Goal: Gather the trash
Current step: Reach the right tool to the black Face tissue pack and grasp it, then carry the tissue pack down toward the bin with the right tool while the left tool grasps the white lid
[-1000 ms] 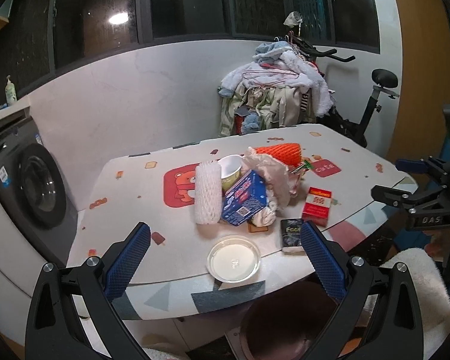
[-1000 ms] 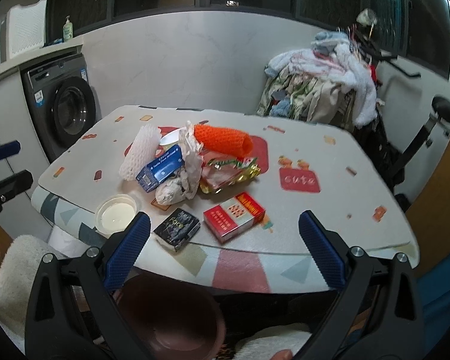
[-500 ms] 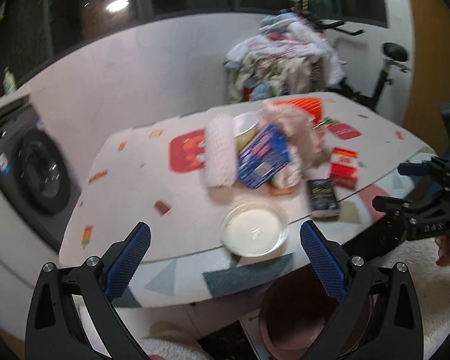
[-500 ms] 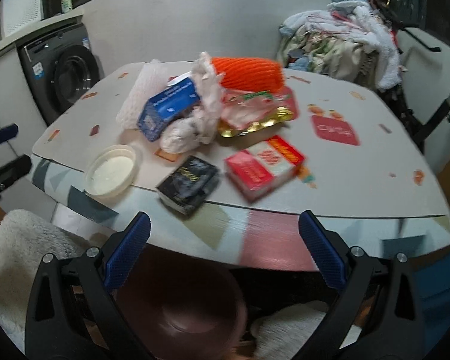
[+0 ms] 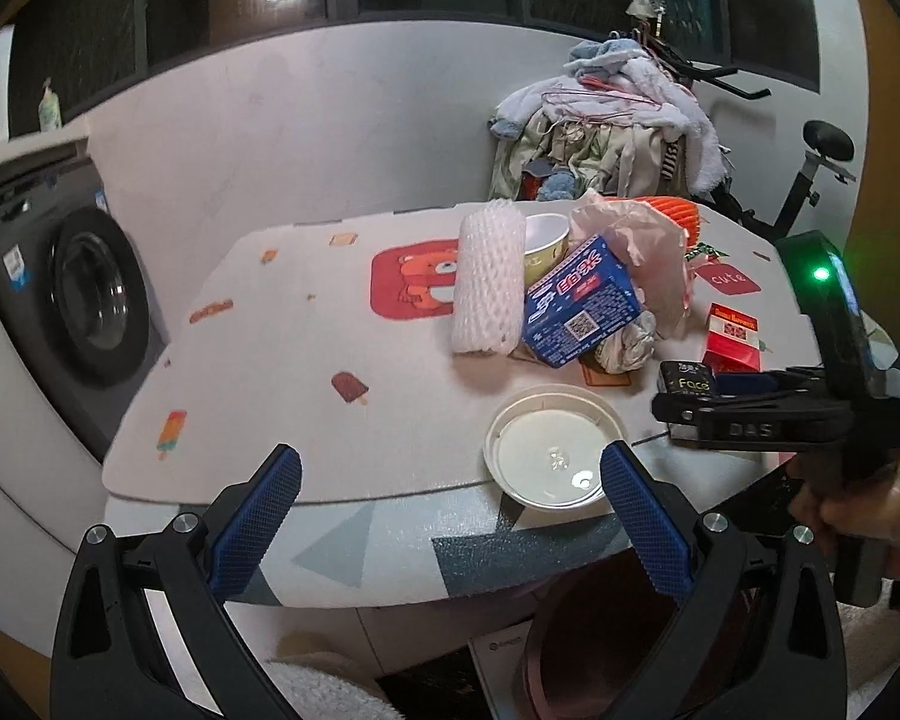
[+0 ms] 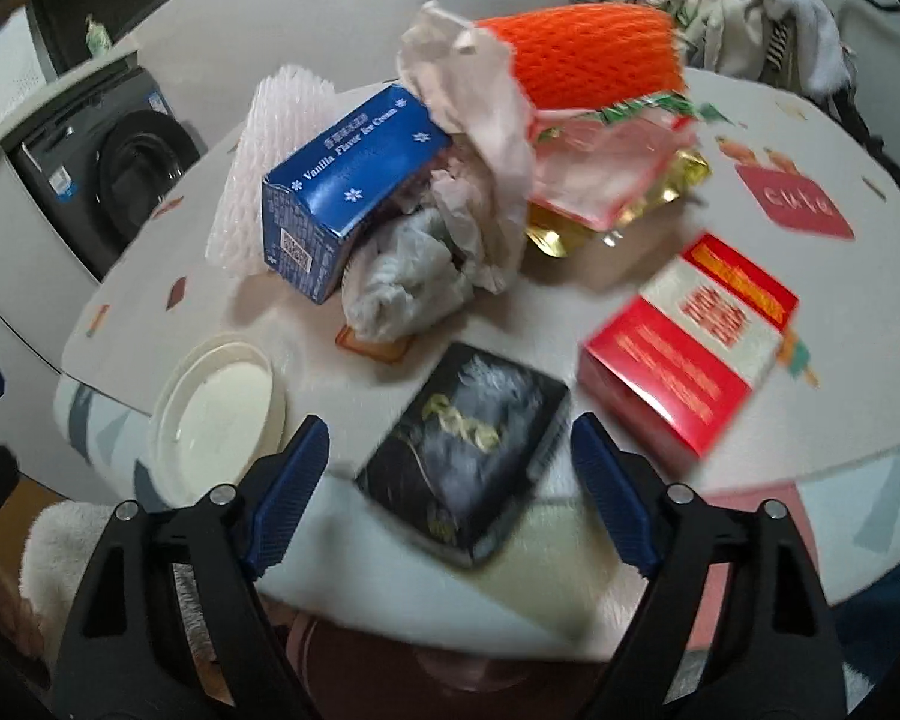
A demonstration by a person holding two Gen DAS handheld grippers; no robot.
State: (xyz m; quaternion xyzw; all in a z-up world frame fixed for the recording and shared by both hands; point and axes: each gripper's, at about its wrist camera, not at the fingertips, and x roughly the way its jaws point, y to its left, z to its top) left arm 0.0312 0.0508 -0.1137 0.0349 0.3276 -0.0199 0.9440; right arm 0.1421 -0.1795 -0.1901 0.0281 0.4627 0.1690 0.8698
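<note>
A heap of trash lies on the table [image 5: 282,348]: a blue ice-cream box [image 6: 354,180], crumpled paper [image 6: 408,282], an orange foam net [image 6: 594,54], a white foam net [image 5: 489,282] and a red box [image 6: 684,354]. A black packet [image 6: 468,456] sits at the table's near edge. My right gripper [image 6: 447,468] straddles it with its jaws closing; the pads do not press on it. My left gripper [image 5: 450,468] hangs open over the near edge, with a white round lid [image 5: 555,462] just inside its right finger.
A brown bin [image 5: 600,630] stands on the floor under the table's near edge. A washing machine [image 5: 90,294] is on the left. Behind the table are a pile of clothes [image 5: 618,126] and an exercise bike [image 5: 822,150]. A hand [image 5: 864,516] holds the right gripper.
Both grippers have come down and closer to the table's near edge. The right gripper has moved in over the black packet and its jaws have narrowed around it.
</note>
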